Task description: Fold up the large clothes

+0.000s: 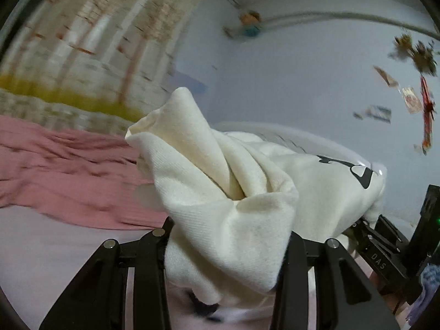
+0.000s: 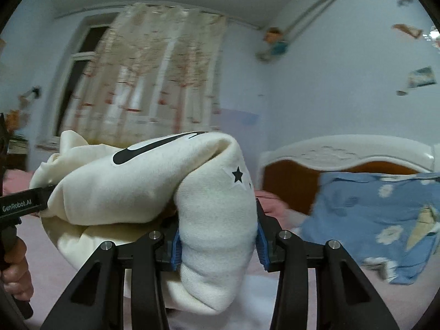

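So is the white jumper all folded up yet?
Nearly. The white jumper already looks bundled into thick folds. Both the left gripper and the right gripper are clamped on it, holding it up above the pink bed. It isn't set down neatly yet.

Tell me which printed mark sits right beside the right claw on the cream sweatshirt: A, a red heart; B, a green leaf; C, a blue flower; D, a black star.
D: in the right wrist view a black star is printed on the fold of the cream sweatshirt clamped in the right claw, just above its blue pads.
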A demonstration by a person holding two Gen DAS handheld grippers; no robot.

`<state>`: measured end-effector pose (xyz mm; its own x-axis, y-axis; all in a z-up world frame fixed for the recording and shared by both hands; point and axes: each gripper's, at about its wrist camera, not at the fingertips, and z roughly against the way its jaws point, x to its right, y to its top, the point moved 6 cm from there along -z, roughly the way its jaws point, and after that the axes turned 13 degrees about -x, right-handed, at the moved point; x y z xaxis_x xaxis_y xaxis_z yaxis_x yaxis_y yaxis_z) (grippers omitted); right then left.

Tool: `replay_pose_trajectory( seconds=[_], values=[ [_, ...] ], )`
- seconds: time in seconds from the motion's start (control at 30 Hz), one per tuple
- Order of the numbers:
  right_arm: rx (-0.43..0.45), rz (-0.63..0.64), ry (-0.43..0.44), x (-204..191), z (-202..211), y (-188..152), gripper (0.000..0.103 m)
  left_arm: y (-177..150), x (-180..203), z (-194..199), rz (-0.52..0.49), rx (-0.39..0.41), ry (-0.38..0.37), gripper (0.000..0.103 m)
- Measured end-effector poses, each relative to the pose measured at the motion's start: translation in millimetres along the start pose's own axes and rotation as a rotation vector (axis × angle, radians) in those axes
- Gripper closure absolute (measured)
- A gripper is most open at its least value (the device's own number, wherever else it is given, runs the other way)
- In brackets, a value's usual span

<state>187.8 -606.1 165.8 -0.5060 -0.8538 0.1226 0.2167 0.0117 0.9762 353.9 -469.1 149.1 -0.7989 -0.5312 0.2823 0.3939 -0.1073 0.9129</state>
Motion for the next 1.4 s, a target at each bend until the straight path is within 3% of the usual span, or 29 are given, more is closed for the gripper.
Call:
replay_pose_trajectory(
  seconds=[0.07,0.13,0.2,0.23,0.27,0.33,0.4,0.53,0.63,0.77,0.87,0.97,1.17,1.3,1.4],
  values=[
    [-0.026,-0.033,-0.08,31,-32,-24,0.058,-13,10,-57,-0.032,-0.03,-0.017,0.064],
    [-0.087,-0.046,-0.141,48,-67,-59,0.058,-45,12,-119,-0.121,-0.073,0.081,0.058],
    [-0.285,-0.057,-0.14,60,-109,-113,0.057,-92,1,-177,-0.122,-0.264,0.158,0.058],
    [-0.423,-0.094,-0.117,67,-130,-147,0.057,-118,-9,-195,-0.124,-0.319,0.21,0.057],
    [-0.452,-0.122,-0.094,71,-135,-160,0.056,-130,-14,-199,-0.129,-0.324,0.213,0.056],
    [-0.413,-0.124,-0.063,70,-124,-152,0.054,-126,-22,-187,-0.056,-0.288,0.16,0.042],
    [-0.399,-0.119,-0.076,67,-118,-144,0.053,-116,-26,-183,-0.025,-0.277,0.183,0.029],
    [-0.424,-0.127,-0.093,69,-113,-160,0.051,-117,-13,-156,-0.192,-0.241,0.334,0.027],
    [-0.437,-0.199,-0.046,69,-103,-165,0.038,-112,-6,-128,-0.254,-0.171,0.377,0.024],
    [-0.418,-0.233,-0.022,69,-71,-172,0.018,-102,-1,-69,-0.221,-0.074,0.349,0.01],
    [-0.366,-0.194,0.006,54,-42,-163,0.013,-96,3,-18,-0.203,0.015,0.349,0.0],
    [-0.307,-0.159,0.035,35,-20,-141,0.0,-92,-1,24,-0.175,0.069,0.347,0.0],
    [-0.212,-0.184,0.095,-4,-8,-107,0.0,-104,-25,80,-0.188,0.112,0.467,0.0],
    [-0.218,-0.146,0.068,-34,-20,-126,0.0,-128,-55,88,-0.135,0.114,0.53,0.0],
    [-0.206,-0.093,-0.005,-49,-23,-150,0.0,-159,-77,75,-0.134,0.056,0.608,0.0]
  ],
)
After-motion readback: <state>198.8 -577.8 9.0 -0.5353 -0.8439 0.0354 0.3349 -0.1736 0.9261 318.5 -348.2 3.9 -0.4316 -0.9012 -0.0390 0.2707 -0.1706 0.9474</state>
